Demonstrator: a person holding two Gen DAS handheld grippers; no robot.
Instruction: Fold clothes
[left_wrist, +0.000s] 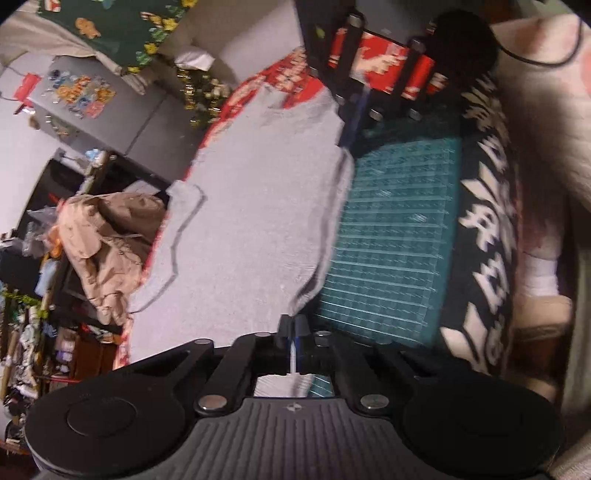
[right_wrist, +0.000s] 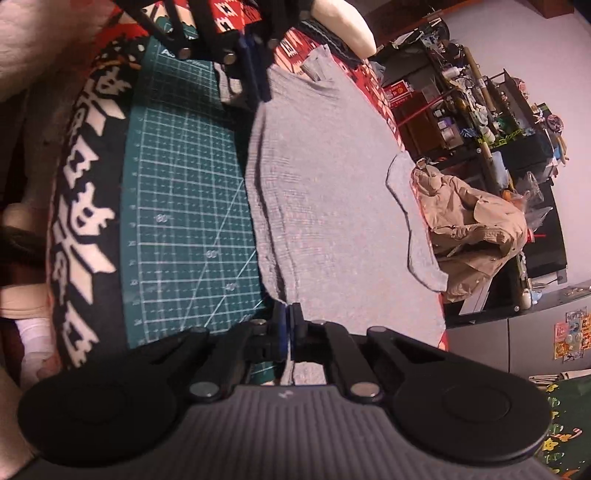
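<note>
Grey shirt (left_wrist: 255, 206) lies spread flat on my desk, its near hem overlapping the far side of the green cutting mat (right_wrist: 177, 206). My left tongs (left_wrist: 293, 332) and right tongs (right_wrist: 288, 317) are both pressed together on that hem, one at each corner, so I judge the edge is held taut and level for carrying over in a fold. Its long axis runs away from the mat, hem nearest me, neckline farthest, one short sleeve (right_wrist: 413, 221) jutting sideways. Past the shirt's far edge, a tan jacket (right_wrist: 472, 229) is heaped.
</note>
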